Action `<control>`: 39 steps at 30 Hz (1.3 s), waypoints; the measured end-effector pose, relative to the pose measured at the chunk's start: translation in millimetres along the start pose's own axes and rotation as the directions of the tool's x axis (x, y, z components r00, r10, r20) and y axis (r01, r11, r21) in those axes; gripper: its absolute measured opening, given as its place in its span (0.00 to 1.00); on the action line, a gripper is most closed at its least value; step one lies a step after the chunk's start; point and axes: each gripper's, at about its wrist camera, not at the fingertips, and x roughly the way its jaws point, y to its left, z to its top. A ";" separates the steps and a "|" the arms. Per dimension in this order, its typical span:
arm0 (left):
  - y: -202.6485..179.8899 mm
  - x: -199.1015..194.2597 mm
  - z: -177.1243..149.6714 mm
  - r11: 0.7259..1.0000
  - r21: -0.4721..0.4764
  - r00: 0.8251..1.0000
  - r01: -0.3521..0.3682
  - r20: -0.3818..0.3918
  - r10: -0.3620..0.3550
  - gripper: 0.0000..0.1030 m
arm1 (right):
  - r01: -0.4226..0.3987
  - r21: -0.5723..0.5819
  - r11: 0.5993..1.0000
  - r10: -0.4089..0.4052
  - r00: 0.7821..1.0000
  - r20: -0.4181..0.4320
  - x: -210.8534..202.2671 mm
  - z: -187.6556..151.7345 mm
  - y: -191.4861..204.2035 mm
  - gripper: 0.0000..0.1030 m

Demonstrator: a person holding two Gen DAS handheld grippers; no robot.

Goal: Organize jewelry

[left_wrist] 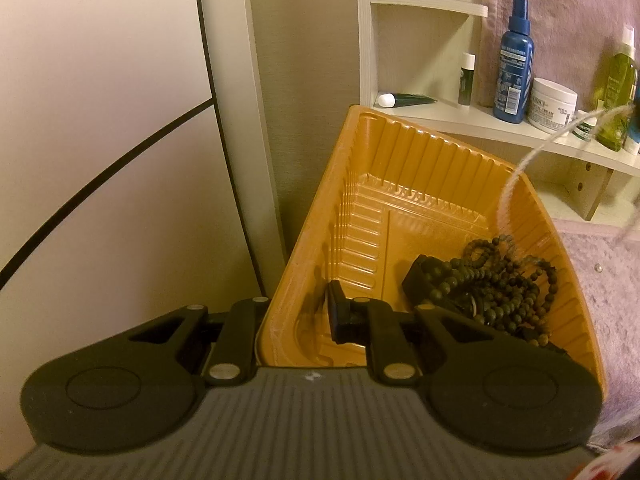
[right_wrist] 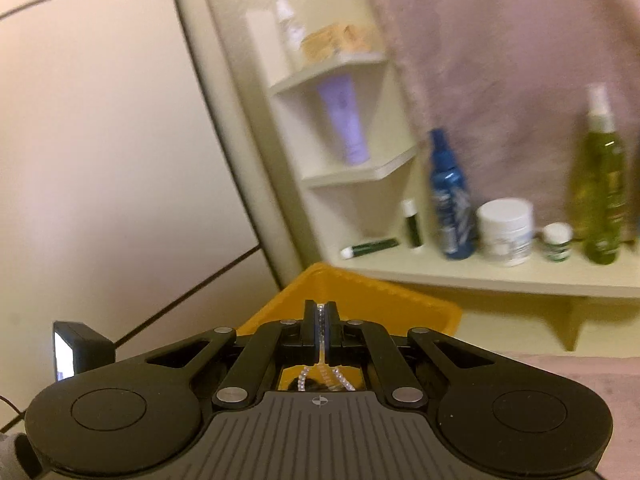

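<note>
Left wrist view showed the left tongs [left_wrist: 296,322] clamped on the near wall of the ribbed orange plastic tray [left_wrist: 400,216], one pad inside and one outside. A heap of dark beaded necklaces [left_wrist: 496,280] lay in its right corner. A pale clear-beaded chain [left_wrist: 516,176] hung down over that corner from above. In the right wrist view the right tongs [right_wrist: 321,320] were pinched shut on this chain [right_wrist: 322,376], its loops dangling beneath. Risks, as I judged them: the thin chain could slip from so narrow a pinch, swing outside the rim onto the pink fuzzy cloth [left_wrist: 616,280], or snag and tangle in the dark beads.
</note>
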 end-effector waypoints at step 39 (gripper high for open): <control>1.6 -0.4 -0.4 1.000 0.000 1.000 0.002 -0.001 -0.002 0.15 | 0.351 0.046 0.935 -0.332 0.916 -0.226 -5.7 -76.0 -98.3 0.40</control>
